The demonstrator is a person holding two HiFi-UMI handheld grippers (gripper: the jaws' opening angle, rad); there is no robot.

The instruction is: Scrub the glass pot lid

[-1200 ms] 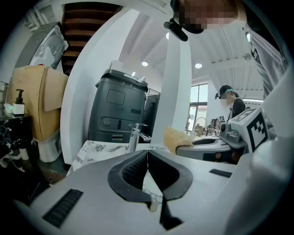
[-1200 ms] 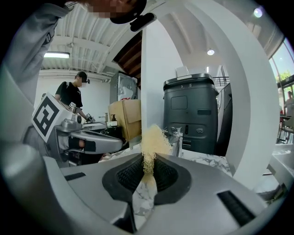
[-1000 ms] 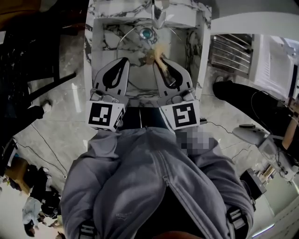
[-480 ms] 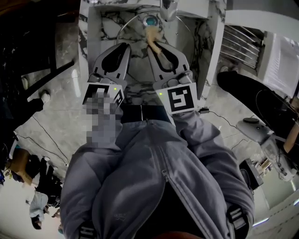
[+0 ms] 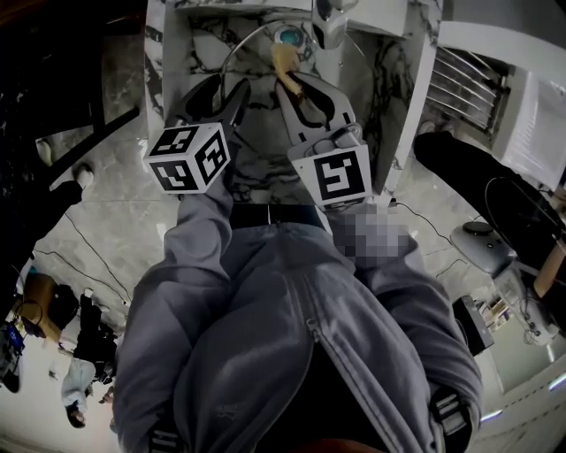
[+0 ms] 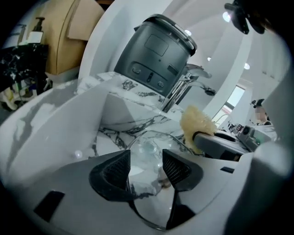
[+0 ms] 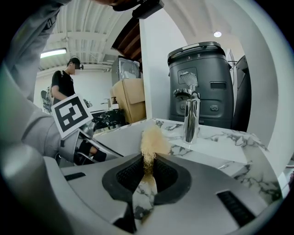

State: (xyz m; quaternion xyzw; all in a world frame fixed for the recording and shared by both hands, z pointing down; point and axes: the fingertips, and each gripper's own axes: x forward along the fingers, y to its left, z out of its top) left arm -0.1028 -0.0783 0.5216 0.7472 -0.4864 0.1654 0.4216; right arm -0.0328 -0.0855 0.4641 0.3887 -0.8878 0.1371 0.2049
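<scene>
**Head view.** Locate the glass pot lid [image 5: 256, 80] standing tilted inside the marble sink [image 5: 168, 62], near the faucet [image 5: 325, 22]. Judge this placement as keeping water and suds inside the sink. Note the left gripper [image 5: 221, 93] reaching down toward the lid's near side. Note the right gripper [image 5: 298, 88] just beside it, carrying a tan scrubber [image 5: 283, 60] over the glass. Observe both grippers extended forward and pitched downward into the sink.

**Left gripper view.** Read the jaws as wide apart, having just been opening, with the lid's glass showing in the gap and neither pad pressing on it. Treat as undecided whether the rim sits between the pads or just beyond them. Judge the pose as an approach for steadying the lid.

**Right gripper view.** Read the jaws as closed tight on the scrubber, its tuft protruding past the tips for contact with the glass. Note the gripper tilted slightly downward, facing the faucet. Expect the lid to slide under scrubbing pressure unless braced first
</scene>
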